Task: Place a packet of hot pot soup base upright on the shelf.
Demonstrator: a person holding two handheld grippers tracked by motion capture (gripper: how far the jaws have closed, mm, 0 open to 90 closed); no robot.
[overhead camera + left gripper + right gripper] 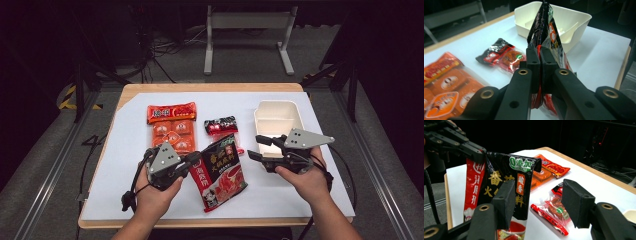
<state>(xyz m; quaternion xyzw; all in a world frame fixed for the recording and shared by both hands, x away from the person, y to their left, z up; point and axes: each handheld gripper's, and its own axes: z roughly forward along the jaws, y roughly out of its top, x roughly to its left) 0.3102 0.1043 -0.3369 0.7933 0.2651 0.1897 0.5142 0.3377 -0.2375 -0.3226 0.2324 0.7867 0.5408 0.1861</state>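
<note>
My left claw (192, 161) was clamped shut on one edge of the hot pot soup base packet (222, 172), held lifted above the table (125, 150). My right claw (255, 146) stood open beside it, gripping nothing, before the cream container (295, 112).

The left gripper (540, 65) is pinching the edge of a red-and-black pouch (546, 32), holding it upright above the table (596, 52). Behind it are sitting a white box (579, 22) and two snack packs (501, 56).
</note>
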